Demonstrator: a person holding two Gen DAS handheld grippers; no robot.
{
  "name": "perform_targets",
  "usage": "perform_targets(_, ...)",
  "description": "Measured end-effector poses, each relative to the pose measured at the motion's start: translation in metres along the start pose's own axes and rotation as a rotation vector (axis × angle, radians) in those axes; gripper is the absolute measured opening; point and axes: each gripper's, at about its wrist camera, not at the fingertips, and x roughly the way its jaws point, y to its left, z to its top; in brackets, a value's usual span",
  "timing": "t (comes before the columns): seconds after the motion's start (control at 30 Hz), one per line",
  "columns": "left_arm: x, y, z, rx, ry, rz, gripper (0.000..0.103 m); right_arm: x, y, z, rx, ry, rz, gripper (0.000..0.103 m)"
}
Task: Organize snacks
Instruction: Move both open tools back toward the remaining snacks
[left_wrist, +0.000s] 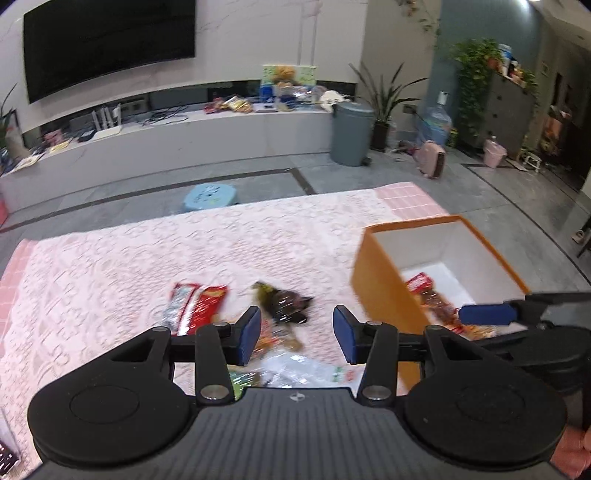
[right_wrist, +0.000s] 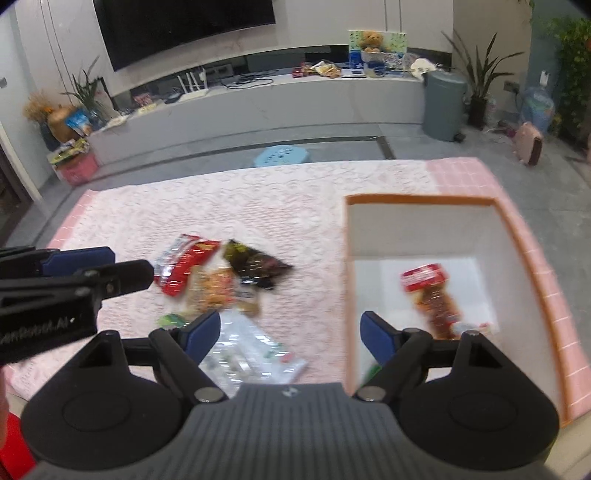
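Snack pile (right_wrist: 221, 288) on the bench (right_wrist: 147, 221), left of the orange box (right_wrist: 524, 258); one red packet (right_wrist: 432, 299) inside the box. Left hand-held gripper (left_wrist: 297, 334) spread wide above the pile, empty. Right hand-held gripper (right_wrist: 290, 334) spread wide too, straddling the box's left wall, empty.

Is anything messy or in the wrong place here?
Yes. The snack packets lie jumbled in a loose heap on the pink tablecloth, some overlapping, beside the orange box. Only one red packet clearly lies in the box. Both the left claw and right claw are open and empty.
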Motion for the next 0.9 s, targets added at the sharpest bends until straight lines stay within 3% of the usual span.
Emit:
perform_targets(0.13, 0.007, 0.019, -0.009, -0.010, 0.011, 0.000, 0.053, 0.020, 0.016, -0.009, 0.038, 0.006, 0.050, 0.081)
perform_targets(0.37, 0.028, 0.050, -0.034, -0.044, 0.045, 0.002, 0.054, 0.062, 0.039, -0.032, -0.001, -0.028, 0.036, 0.081)
perform_targets(0.6, 0.050, 0.080, -0.059, -0.082, 0.090, -0.051, 0.054, 0.092, 0.043, -0.046, -0.074, -0.049, 0.005, 0.080)
perform_targets(0.8, 0.064, 0.084, -0.076, -0.074, 0.124, -0.081, 0.054, 0.104, 0.043, -0.054, -0.122, -0.049, 0.020, 0.080)
perform_targets(0.9, 0.071, 0.079, -0.083, -0.040, 0.121, -0.114, 0.062, 0.112, 0.044, -0.060, -0.153, -0.010, 0.029, 0.080)
